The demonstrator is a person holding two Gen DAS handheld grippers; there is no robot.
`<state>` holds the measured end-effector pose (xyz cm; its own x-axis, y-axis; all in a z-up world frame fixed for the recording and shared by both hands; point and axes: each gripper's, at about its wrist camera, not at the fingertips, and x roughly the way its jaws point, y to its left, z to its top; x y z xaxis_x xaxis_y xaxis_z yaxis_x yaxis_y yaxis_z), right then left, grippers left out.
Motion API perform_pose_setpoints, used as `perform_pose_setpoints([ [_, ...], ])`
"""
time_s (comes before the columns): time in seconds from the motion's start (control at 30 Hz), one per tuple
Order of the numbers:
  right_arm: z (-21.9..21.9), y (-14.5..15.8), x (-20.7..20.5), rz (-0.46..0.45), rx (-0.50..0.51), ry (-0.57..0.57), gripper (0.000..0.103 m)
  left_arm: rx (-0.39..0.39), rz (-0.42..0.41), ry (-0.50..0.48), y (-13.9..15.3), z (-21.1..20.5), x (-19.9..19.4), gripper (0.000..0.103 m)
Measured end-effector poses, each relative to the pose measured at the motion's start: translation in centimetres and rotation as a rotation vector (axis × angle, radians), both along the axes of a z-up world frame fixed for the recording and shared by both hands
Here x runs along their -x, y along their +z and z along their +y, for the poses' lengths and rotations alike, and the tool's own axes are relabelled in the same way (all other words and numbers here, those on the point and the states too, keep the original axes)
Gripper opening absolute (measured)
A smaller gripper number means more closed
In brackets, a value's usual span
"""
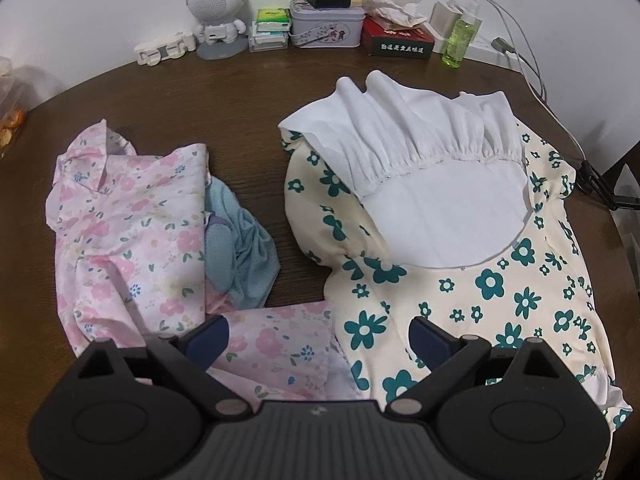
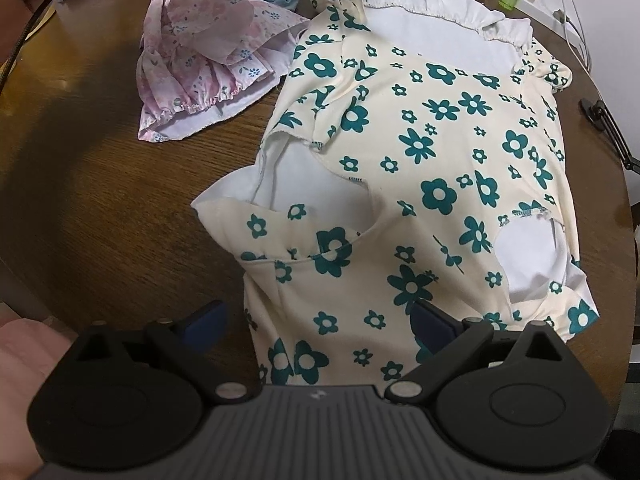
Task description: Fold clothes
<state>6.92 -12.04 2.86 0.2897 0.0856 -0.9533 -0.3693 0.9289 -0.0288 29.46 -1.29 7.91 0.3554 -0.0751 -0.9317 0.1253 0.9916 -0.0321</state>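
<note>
Spreading across the right half of the brown table (image 1: 180, 92), the cream garment with green flowers (image 1: 500, 288) lies flat, its white ruffled collar (image 1: 432, 128) toward the back row of clutter. Its far side runs close to the table's rounded edge, near a black clip (image 1: 600, 184). Bare wood shows to the left front in the right wrist view and behind the pink floral garment (image 1: 128, 232), which lies crumpled just left of the cream one, with a blue cloth (image 1: 244, 256) tucked against it. That makes three pieces of clothing.

The left gripper (image 1: 318, 336) is spread wide above the pink fabric's edge, holding nothing. The right gripper (image 2: 316, 320) is also wide open over the cream garment's hem, gripping nothing.
</note>
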Motion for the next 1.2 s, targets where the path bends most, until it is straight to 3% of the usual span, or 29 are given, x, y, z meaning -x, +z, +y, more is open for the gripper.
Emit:
perform_pose_setpoints([
  [0.7,-1.1,-0.4,0.1,0.011,-0.027,-0.007,0.1,-0.022,-0.003,-0.019,-1.3,-1.1,-0.2,0.097],
  [0.9,-1.4,0.5,0.6,-0.032,-0.041,0.001,0.1,0.015,0.006,-0.005,-1.8,-1.3,-1.5,0.096],
  [1.03,-1.7,1.0,0.9,-0.032,-0.06,0.008,0.095,0.019,0.005,0.012,-1.9,-1.3,-2.7,0.095],
  [1.13,-1.7,0.9,0.7,-0.023,-0.064,-0.001,0.084,0.015,0.011,0.016,-2.1,-1.4,-3.4,0.089],
  [1.2,-1.7,0.8,0.5,-0.018,-0.055,-0.005,0.084,0.01,0.027,0.009,-2.4,-1.5,-3.7,0.079],
])
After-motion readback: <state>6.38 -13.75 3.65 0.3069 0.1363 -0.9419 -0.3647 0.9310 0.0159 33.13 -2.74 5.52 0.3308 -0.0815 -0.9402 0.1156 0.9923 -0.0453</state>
